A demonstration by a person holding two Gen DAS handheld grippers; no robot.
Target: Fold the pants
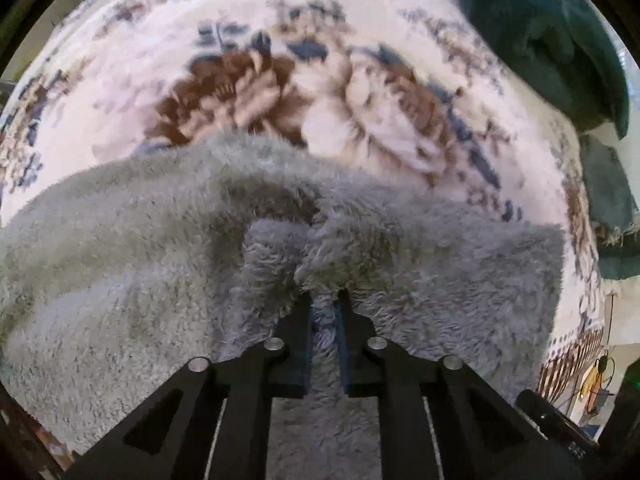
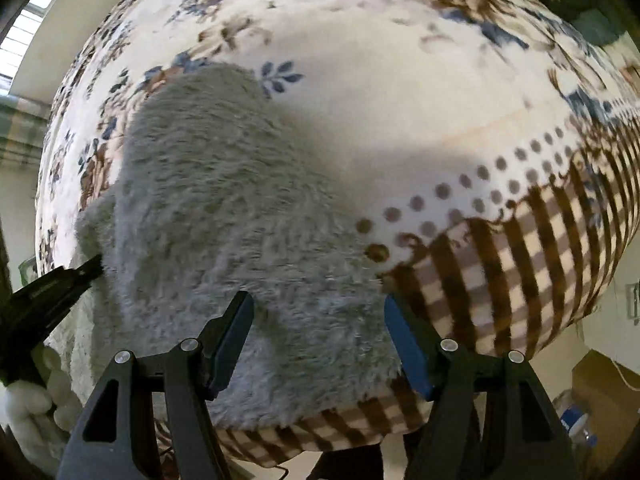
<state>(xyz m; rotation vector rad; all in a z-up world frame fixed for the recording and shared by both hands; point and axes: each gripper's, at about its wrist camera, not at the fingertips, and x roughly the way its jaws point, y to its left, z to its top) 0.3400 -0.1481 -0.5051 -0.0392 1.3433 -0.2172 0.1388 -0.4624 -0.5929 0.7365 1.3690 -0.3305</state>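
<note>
Left gripper (image 1: pixel 324 300): fingers nearly together, pinching a bunched ridge of the grey fleece pants (image 1: pixel 160 240); pile shows in the narrow gap between them. Grip looks firm.

Right gripper (image 2: pixel 318 304): fingers wide apart, holding nothing. They straddle the near edge of the pants (image 2: pixel 224 216); whether the tips touch the pile I cannot tell.

Ahead of both sets of fingers the pants lie bunched on a flowered blanket (image 2: pixel 380 92) with a brown checked border, apparently over a bed. Beyond the left fingers, to their right, dark green cloth (image 1: pixel 552 40) sits well apart.

Judged step: a fold in progress, one edge pinched, the other not yet gripped. The next move calls for the right fingers to close on the near edge, then both lifting together and laying it over, keeping the thick pile from slipping.
</note>
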